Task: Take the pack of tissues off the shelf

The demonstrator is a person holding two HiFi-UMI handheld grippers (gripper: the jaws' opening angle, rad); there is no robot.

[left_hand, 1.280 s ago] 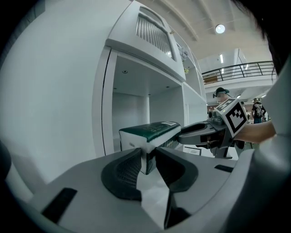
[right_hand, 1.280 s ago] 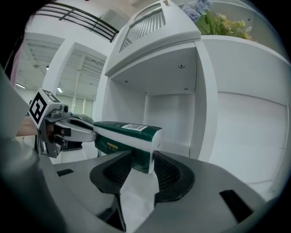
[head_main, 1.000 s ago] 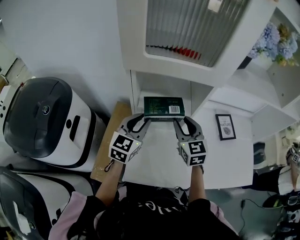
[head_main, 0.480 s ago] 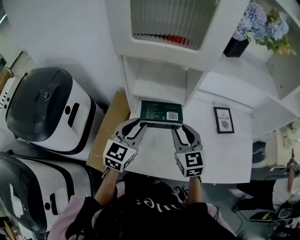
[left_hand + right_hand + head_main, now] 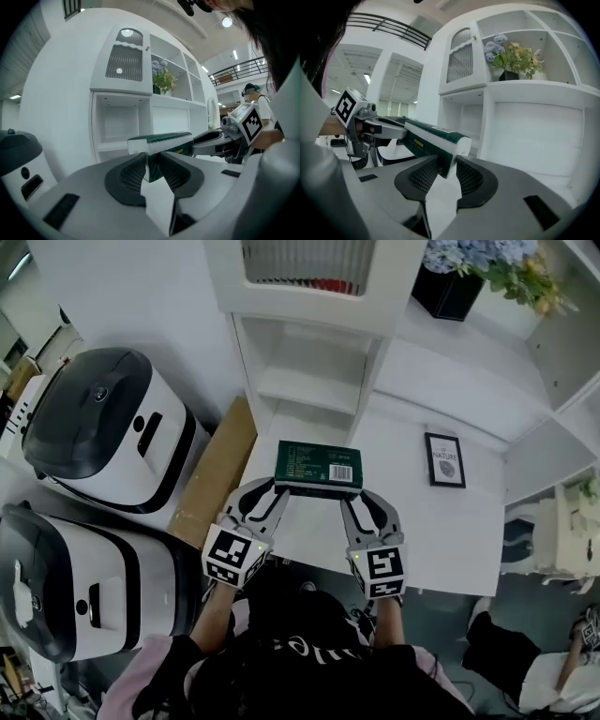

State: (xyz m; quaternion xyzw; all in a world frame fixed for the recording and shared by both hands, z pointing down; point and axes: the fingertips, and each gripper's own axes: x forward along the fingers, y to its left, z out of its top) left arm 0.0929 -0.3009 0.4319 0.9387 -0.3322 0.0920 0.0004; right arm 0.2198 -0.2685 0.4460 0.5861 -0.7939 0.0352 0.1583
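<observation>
A person holds a green pack of tissues point(image 5: 319, 468) in front of the white shelf point(image 5: 309, 381), over the table point(image 5: 441, 531). The left gripper point(image 5: 272, 491) clamps one end, the fingers of the right gripper point(image 5: 364, 498) closing on the other. A framed picture point(image 5: 443, 460) sits nearby.

**Surface and finish notes**

A smooth, faintly glossy film is noted on the dark green rectangular pack of tissues point(image 5: 319, 468). The white shelf unit point(image 5: 309, 385) is seen as matt, painted-looking. The grey plastic left gripper point(image 5: 152, 157) is smooth and matt; its black pads point(image 5: 131, 175) are finely gridded. The rounded white-and-grey machines point(image 5: 103, 442) are glossy plastic. The tan flat panel point(image 5: 214, 486) is matt; whether wood or cardboard is undetermined.
</observation>
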